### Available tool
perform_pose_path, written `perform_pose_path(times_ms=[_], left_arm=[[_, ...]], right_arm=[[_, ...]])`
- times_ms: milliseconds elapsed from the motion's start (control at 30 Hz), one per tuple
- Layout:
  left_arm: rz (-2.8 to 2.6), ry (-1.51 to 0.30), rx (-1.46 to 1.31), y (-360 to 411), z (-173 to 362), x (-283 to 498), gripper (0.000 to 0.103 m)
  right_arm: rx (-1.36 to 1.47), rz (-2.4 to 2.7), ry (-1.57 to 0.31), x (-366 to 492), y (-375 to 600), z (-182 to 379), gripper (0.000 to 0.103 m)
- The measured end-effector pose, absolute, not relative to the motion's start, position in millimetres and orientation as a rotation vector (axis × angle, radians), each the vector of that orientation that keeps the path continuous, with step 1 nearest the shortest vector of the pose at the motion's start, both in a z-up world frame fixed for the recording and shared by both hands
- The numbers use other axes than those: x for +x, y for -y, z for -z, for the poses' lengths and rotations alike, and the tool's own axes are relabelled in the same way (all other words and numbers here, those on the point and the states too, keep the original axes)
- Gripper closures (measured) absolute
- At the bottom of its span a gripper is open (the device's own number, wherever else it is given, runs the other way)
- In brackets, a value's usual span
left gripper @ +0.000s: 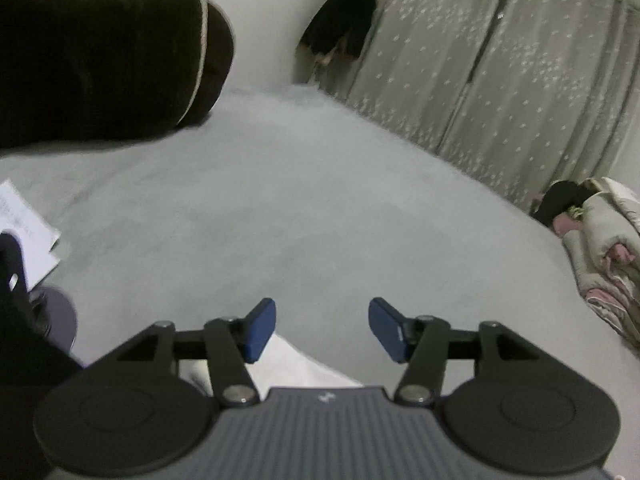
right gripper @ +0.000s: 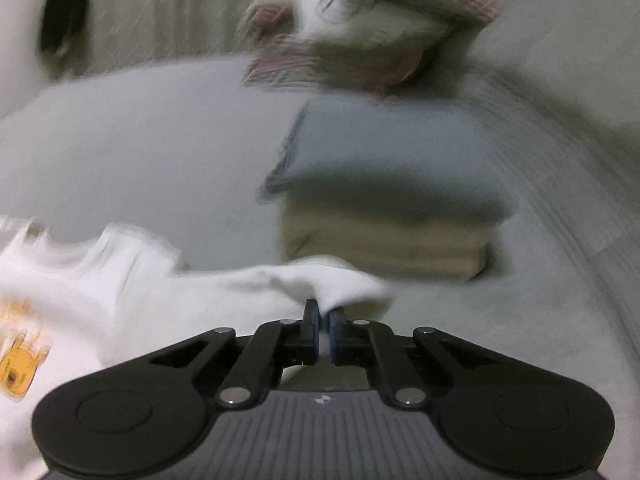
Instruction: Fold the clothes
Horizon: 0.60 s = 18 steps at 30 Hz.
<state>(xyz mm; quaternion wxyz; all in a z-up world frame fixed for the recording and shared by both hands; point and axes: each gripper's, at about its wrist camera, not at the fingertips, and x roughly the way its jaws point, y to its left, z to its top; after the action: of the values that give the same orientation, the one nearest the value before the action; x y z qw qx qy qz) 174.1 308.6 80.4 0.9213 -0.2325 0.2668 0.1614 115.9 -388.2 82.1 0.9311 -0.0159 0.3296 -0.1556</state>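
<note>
My left gripper (left gripper: 322,330) hangs with its jaws spread wide, the two blue pads (left gripper: 262,330) standing well apart at roughly 11 and 1 o'clock from the grey ribbed body, and nothing sits between them. The black linkage arms are splayed outward to either side. My right gripper (right gripper: 324,330) is the opposite: jaws drawn together at 12 o'clock, pads nearly meeting, pinching a fold of the white garment (right gripper: 280,288) (the view is smeared, so the exact bite is hard to judge). Its linkage arms are pulled in toward the centre line, above the same grey ribbed body.
</note>
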Motion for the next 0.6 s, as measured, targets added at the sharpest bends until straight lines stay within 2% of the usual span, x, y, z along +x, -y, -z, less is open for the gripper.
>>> perform_pose_path(times_ms=[67, 133, 200, 367, 433, 467, 500, 567, 600], left_arm=[[-0.298, -0.562, -0.494, -299.6, -85.9, 170.0, 0.046], [-0.248, -0.577, -0.467, -282.2, -89.7, 169.3, 0.037], [-0.187, -0.608, -0.437, -259.2, -89.1, 175.6, 0.018], [0.018, -0.708, -0.341, -179.9, -74.3, 189.8, 0.017], [0.1, -0.722, -0.259, -146.2, -68.3, 196.0, 0.017], [0.142, -0.724, -0.212, -129.6, -65.2, 199.0, 0.016], [0.184, -0.725, -0.165, -113.0, -62.2, 201.9, 0.015], [0.267, -0.727, -0.07, -79.8, -56.0, 207.8, 0.013], [0.308, -0.727, -0.023, -63.2, -52.9, 210.8, 0.013]], right_arm=[[-0.01, 0.429, -0.588, 103.9, 403.3, -96.6, 0.099], [0.024, 0.526, -0.529, 95.4, 417.9, -104.7, 0.099], [0.0, 0.65, -0.519, 93.7, 424.6, -102.5, 0.1], [0.056, 0.506, -0.658, 114.3, 428.8, -80.9, 0.098], [0.037, 0.437, -0.648, 122.0, 419.3, -80.5, 0.092], [0.013, 0.407, -0.625, 125.2, 412.0, -83.7, 0.085], [0.003, 0.363, -0.607, 127.4, 403.2, -86.6, 0.072], [0.007, 0.2, -0.597, 134.9, 380.8, -87.1, 0.054], [0.006, 0.115, -0.604, 142.1, 370.9, -83.5, 0.051]])
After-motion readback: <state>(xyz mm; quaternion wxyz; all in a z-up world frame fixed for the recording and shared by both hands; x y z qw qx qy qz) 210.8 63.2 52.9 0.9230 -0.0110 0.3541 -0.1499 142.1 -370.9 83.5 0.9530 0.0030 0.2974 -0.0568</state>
